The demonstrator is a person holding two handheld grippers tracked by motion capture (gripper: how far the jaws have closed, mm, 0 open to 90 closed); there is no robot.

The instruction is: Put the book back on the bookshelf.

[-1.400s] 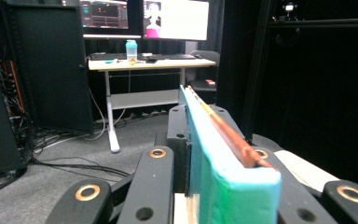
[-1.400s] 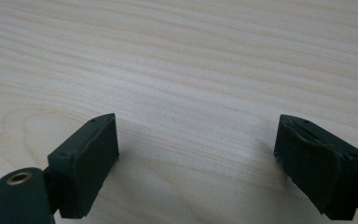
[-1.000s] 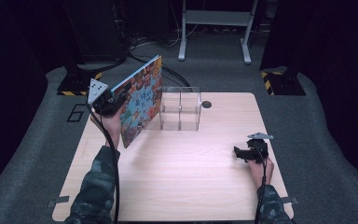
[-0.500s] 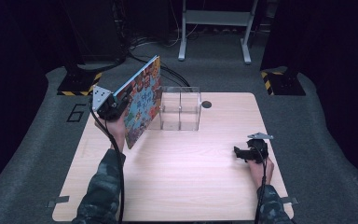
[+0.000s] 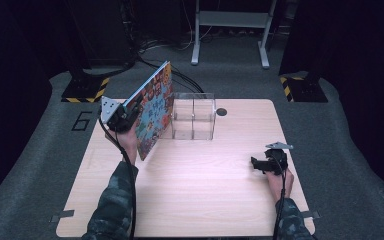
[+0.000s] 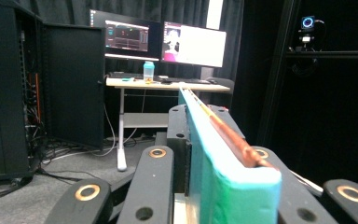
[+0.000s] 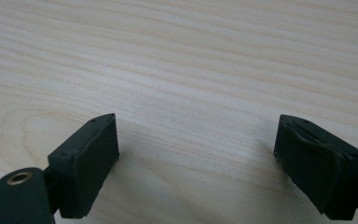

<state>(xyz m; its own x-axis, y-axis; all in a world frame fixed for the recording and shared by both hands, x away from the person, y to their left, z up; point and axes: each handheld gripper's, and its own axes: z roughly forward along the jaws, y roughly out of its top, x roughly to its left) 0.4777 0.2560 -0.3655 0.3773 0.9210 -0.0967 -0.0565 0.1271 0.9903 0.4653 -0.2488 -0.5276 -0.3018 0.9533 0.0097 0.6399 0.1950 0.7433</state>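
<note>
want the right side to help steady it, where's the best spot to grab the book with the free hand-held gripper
Probably the book's free long edge on the rack side, coming in from the right. It stands tilted, its thin cover fits open jaws, and the left hand-held gripper already clamps the opposite edge.

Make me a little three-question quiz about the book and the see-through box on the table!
1. True or false: the left gripper is shut on the book.
2. Where does the clear box stand from the book in the high view? A) to its right B) to its left C) on top of it
3. Fill the gap: the right gripper has its jaws ____, with nothing but bare table between them.

Key: 1 true. The left gripper view shows the jaws pressed on both sides of the book's edge. 2 A. 3 open.
</note>
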